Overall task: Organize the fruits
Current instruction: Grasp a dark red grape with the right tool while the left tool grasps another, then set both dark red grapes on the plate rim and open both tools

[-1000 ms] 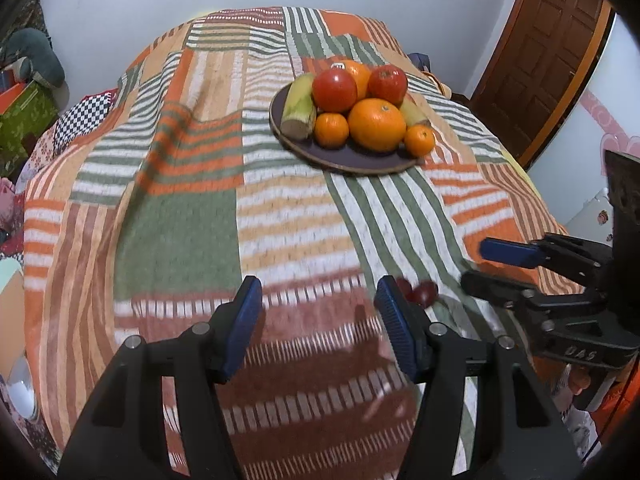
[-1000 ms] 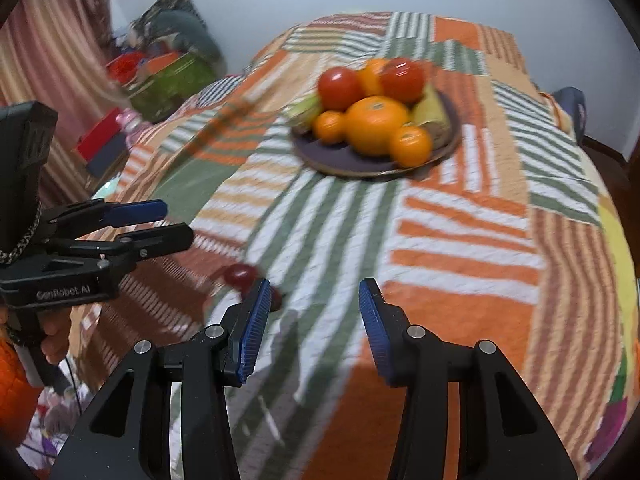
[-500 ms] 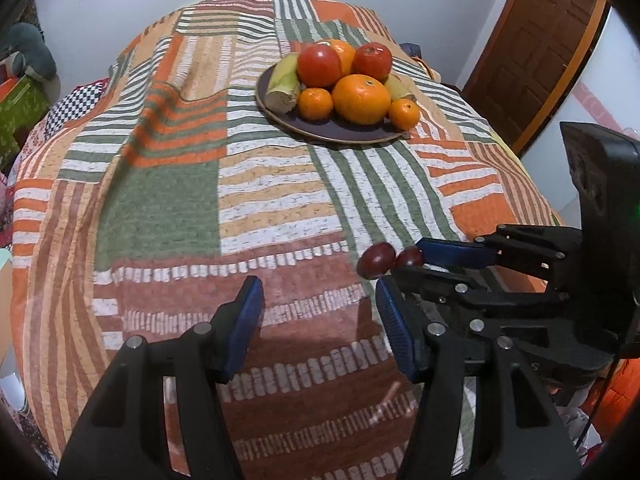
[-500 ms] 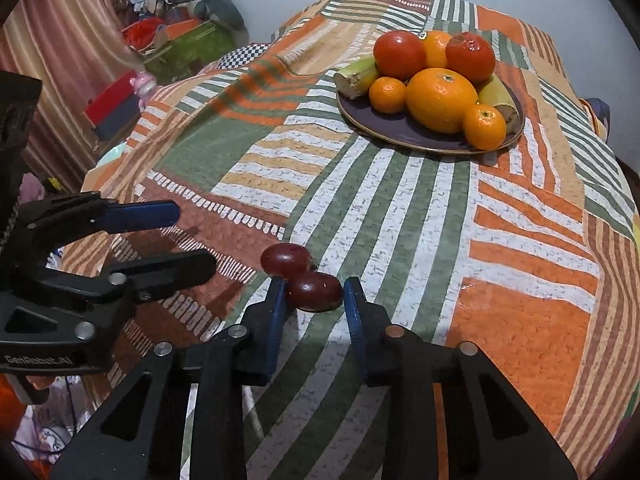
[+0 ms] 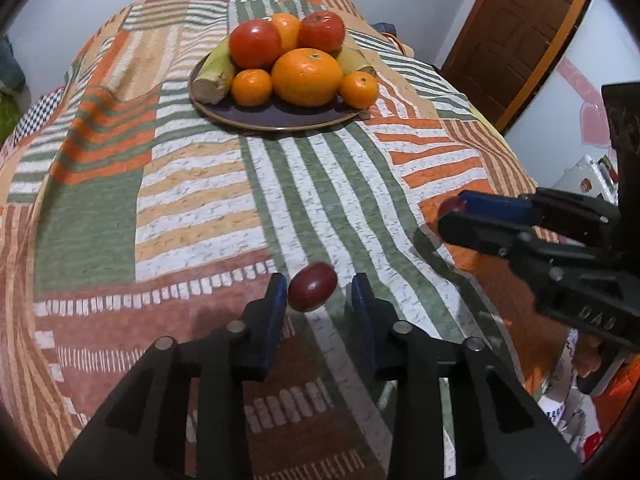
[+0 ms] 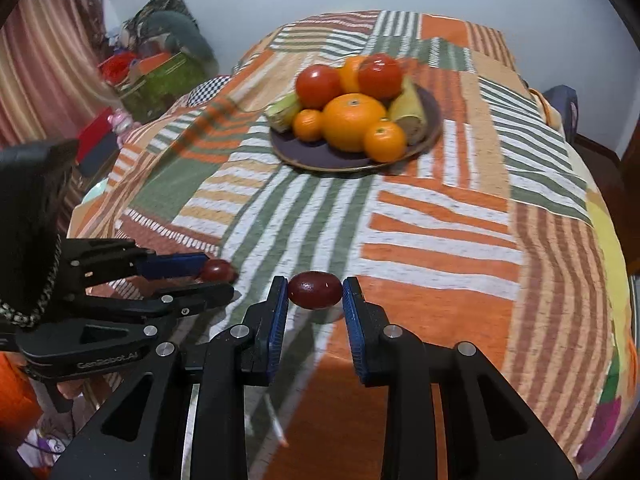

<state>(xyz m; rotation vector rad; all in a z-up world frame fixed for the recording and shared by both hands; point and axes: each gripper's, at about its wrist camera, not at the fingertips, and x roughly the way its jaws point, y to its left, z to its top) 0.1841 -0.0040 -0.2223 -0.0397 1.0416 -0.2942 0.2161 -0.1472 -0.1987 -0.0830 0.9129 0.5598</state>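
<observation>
My right gripper (image 6: pixel 315 290) is shut on a dark red grape (image 6: pixel 315 290) and holds it above the striped cloth; it also shows in the left wrist view (image 5: pixel 452 216). My left gripper (image 5: pixel 320 292) has a second dark red grape (image 5: pixel 312 286) between its fingers: the grape touches the left pad, with a gap to the right pad. This grape also shows in the right wrist view (image 6: pixel 216 270). A dark plate (image 5: pixel 272 118) at the far middle holds tomatoes, oranges and bananas.
A striped patchwork cloth (image 5: pixel 192 200) covers the table. A brown door (image 5: pixel 516 36) stands at the far right. Boxes and clutter (image 6: pixel 156 72) lie beyond the table's left side. The table edge drops off on the right (image 6: pixel 612 264).
My right gripper closed on one grape and lifted it to the right. My left gripper narrowed around the other grape. Both views moved closer to the plate.
</observation>
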